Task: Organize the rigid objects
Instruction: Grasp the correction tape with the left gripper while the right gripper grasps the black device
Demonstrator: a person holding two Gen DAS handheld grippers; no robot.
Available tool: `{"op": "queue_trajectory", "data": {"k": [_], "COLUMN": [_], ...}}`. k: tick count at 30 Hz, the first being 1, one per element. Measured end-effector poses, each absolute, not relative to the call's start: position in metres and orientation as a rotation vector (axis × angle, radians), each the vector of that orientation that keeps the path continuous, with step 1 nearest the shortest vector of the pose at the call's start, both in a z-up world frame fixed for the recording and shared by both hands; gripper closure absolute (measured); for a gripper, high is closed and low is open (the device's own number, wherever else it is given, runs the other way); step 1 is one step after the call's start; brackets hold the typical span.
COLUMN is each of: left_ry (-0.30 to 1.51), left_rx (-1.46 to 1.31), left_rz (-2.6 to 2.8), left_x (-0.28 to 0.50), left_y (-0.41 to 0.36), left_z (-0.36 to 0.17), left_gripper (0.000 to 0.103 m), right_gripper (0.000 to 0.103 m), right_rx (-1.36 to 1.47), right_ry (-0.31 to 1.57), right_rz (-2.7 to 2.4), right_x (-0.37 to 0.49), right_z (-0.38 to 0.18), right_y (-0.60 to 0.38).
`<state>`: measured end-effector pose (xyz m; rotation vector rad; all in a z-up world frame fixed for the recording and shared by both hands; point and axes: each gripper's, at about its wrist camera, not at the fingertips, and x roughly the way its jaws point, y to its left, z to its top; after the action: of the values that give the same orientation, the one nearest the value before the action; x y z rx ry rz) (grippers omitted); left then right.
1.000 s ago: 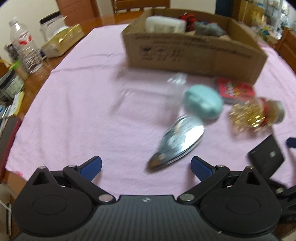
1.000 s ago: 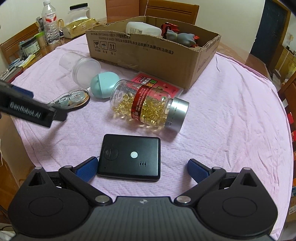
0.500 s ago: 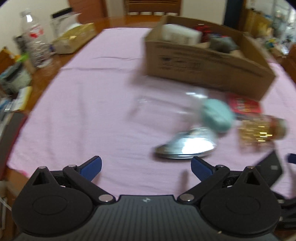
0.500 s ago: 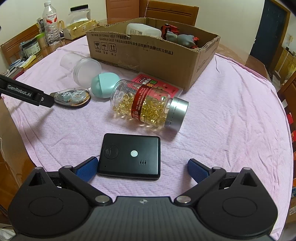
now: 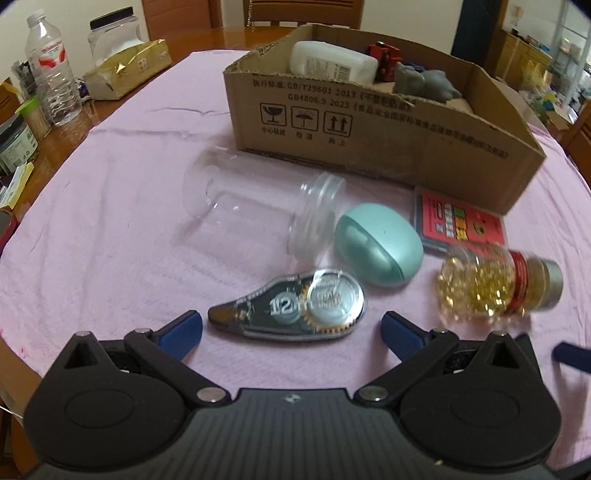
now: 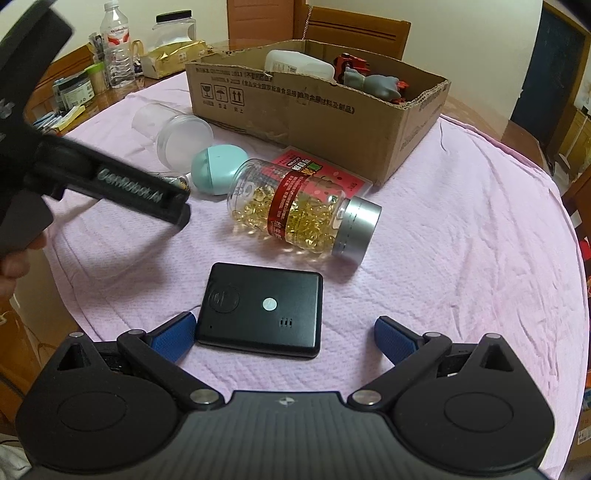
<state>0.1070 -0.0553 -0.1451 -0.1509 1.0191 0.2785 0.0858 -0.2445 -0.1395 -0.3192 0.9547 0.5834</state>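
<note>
A correction-tape dispenser (image 5: 291, 304) lies on the pink cloth just ahead of my open left gripper (image 5: 291, 330), between its spread blue fingertips. Behind it lie a clear empty jar (image 5: 258, 210), a mint egg-shaped case (image 5: 378, 249), a red card pack (image 5: 460, 223) and a capsule bottle (image 5: 495, 286). The cardboard box (image 5: 369, 136) holds a white bottle, a red toy and a grey figure. My right gripper (image 6: 284, 336) is open, its left fingertip beside a flat black device (image 6: 260, 310). The capsule bottle (image 6: 303, 212) lies beyond that device.
The pink cloth (image 6: 461, 240) covers a round wooden table. At the far left stand a water bottle (image 5: 53, 74), a gold packet (image 5: 125, 70), a lidded jar (image 5: 110, 35) and small tubs. Wooden chairs (image 6: 354, 33) stand behind the box. The left gripper's body (image 6: 92, 177) crosses the right wrist view.
The left gripper has swung right and moved in, so the tape dispenser now sits centred between its fingertips. The right gripper and the black device have stayed put.
</note>
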Motion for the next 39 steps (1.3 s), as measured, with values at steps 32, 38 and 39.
{"op": "queue_trajectory", "data": {"k": [32, 38, 39], "left_ry": [1.023, 1.006, 1.002], "left_rx": [-0.122, -0.110, -0.107], "left_rz": [0.235, 0.226, 0.224], "left_x": [0.082, 0.083, 0.083], "left_y": [-0.025, -0.024, -0.024], "left_z": [-0.141, -0.142, -0.142], "left_gripper": [0.007, 0.006, 0.006], "right_gripper": [0.000, 0.004, 0.008], "right_rx": [-0.345, -0.349, -0.354], "right_ry": [0.984, 0.974, 0.970], "right_rz": [0.618, 0.655, 0.661], "right_x": [0.088, 0.088, 0.088], "right_z": [-0.139, -0.137, -0.137], "right_y": [-0.233, -0.224, -0.223]}}
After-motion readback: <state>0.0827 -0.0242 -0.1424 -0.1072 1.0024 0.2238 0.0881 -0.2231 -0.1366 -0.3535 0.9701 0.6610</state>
